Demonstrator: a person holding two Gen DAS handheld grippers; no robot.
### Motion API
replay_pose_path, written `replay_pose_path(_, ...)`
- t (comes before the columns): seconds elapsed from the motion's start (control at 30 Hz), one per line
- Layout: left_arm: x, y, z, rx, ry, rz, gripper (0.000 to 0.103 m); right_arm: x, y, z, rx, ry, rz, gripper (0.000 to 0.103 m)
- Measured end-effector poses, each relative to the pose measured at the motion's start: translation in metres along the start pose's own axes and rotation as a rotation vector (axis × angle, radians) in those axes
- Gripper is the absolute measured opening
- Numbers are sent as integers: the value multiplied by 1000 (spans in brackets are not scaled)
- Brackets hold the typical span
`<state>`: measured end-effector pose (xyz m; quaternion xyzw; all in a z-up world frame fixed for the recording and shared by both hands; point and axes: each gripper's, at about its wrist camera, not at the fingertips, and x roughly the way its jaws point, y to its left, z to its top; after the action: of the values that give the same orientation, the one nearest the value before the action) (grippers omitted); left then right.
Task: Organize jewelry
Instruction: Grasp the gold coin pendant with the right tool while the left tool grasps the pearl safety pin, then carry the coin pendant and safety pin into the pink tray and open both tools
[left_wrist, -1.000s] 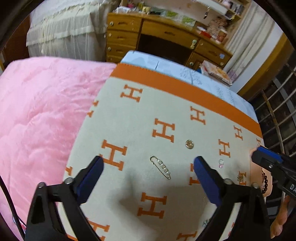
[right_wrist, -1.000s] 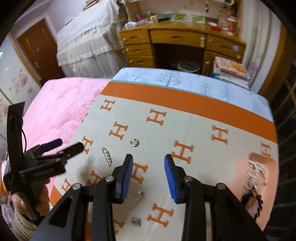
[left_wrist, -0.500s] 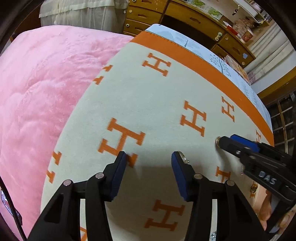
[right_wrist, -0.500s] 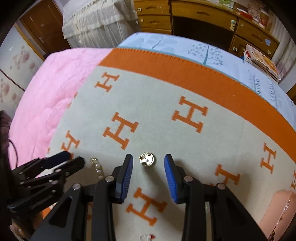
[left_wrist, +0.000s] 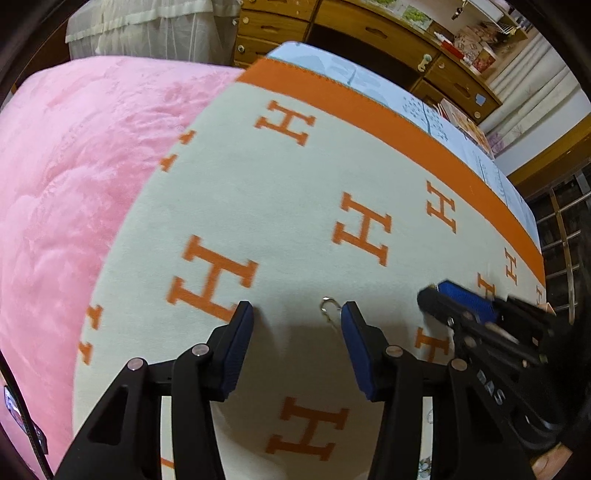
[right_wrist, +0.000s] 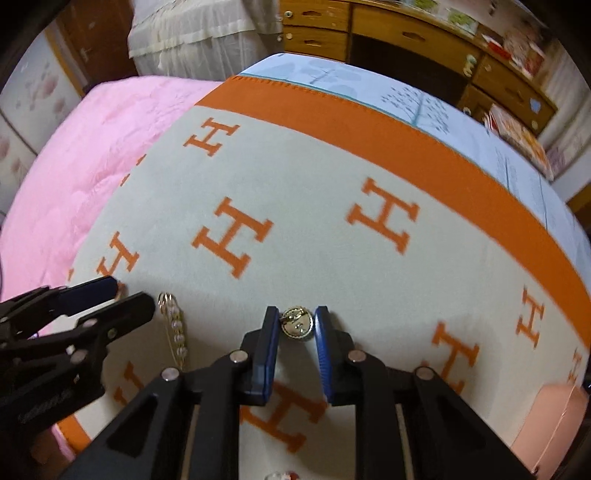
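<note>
A round gold brooch (right_wrist: 296, 324) lies on the cream blanket with orange H marks (right_wrist: 314, 206). My right gripper (right_wrist: 295, 319) is low over it, its blue pads on either side of the brooch, still slightly apart. A pearl safety-pin brooch (right_wrist: 173, 325) lies to the left; its ring end (left_wrist: 328, 305) shows between my left gripper's fingers. My left gripper (left_wrist: 297, 314) is open around that pin, low to the blanket. The right gripper shows in the left wrist view (left_wrist: 443, 295), the left gripper in the right wrist view (right_wrist: 122, 295).
A pink quilt (left_wrist: 66, 177) covers the bed to the left. A peach jewelry tray (right_wrist: 554, 417) sits at the right edge. A wooden desk with drawers (left_wrist: 369, 33) stands beyond the bed's end. A small jewel (right_wrist: 280, 475) lies near my right gripper's base.
Both grippers have dropped down toward the blanket. The right one has come around the gold brooch and narrowed. The left one has closed in on the pearl pin.
</note>
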<state>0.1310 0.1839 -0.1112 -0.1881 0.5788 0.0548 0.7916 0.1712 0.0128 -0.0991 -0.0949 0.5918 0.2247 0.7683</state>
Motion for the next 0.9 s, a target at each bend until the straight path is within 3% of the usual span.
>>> replay_pose_path(0.2,4,-17,3,17,0,24,45,-12,-17,-27,99,-18,105,20)
replay_pose_path(0.3,7,-28,2,63,-6,92,37,-23,-24,-41,140,-40,150,20)
replay_pose_path(0.5,14,-57,-3,159,-14,225,32,-47,-41,-61,213,-101,222,20)
replay_pose_path(0.63,13,-67,-8,180,2,213,15,-55,-54,-71,259,-125,255,20)
replay_pose_path(0.87,6,-71,-22,153,12,148,13,-81,-73,-94,302,-196,276,19)
replay_pose_path(0.9,5,-71,-24,154,16,136,9,-85,-75,-97,305,-208,274,19)
